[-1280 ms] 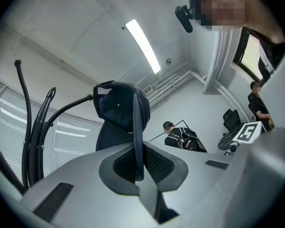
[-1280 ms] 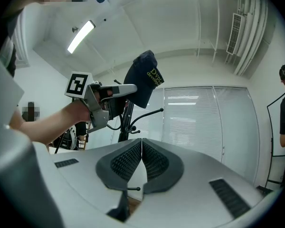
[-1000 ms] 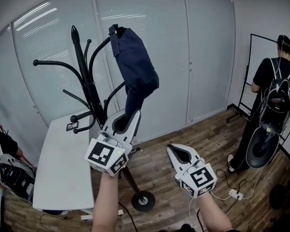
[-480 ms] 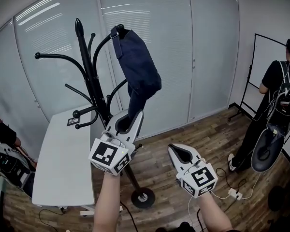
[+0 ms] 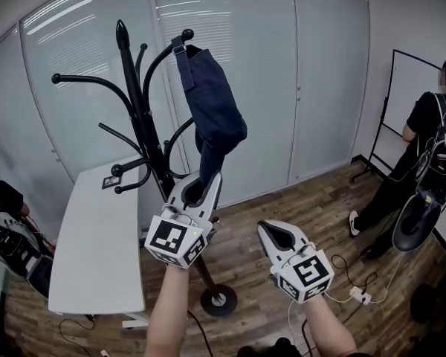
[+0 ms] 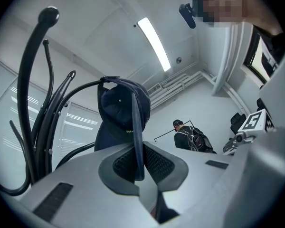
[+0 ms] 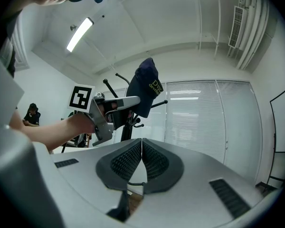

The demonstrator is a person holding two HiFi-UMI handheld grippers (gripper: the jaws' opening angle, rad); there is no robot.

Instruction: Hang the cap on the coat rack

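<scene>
A dark navy cap (image 5: 212, 110) hangs from an upper hook of the black coat rack (image 5: 137, 117). Its back strap is looped over the curved arm just below the hook's knob (image 5: 187, 33). My left gripper (image 5: 208, 178) reaches up from below and is shut on the cap's brim. In the left gripper view the thin brim edge (image 6: 138, 146) runs down between the closed pads and the cap (image 6: 121, 113) hangs over the hook arm. My right gripper (image 5: 271, 233) hovers lower right of the rack, shut with nothing in it. The right gripper view shows the cap (image 7: 145, 87) and left gripper (image 7: 128, 101).
A white table (image 5: 97, 236) stands left of the rack, whose round base (image 5: 218, 300) rests on the wood floor. A person with a backpack (image 5: 431, 147) stands at the right by a whiteboard frame. Another seated person (image 5: 7, 236) is at the left edge. Cables lie on the floor.
The cap's strap has slid down over the hook, so the hook's knob now shows above it. My left gripper has shifted slightly right and lower, still holding the brim. The right gripper has barely moved.
</scene>
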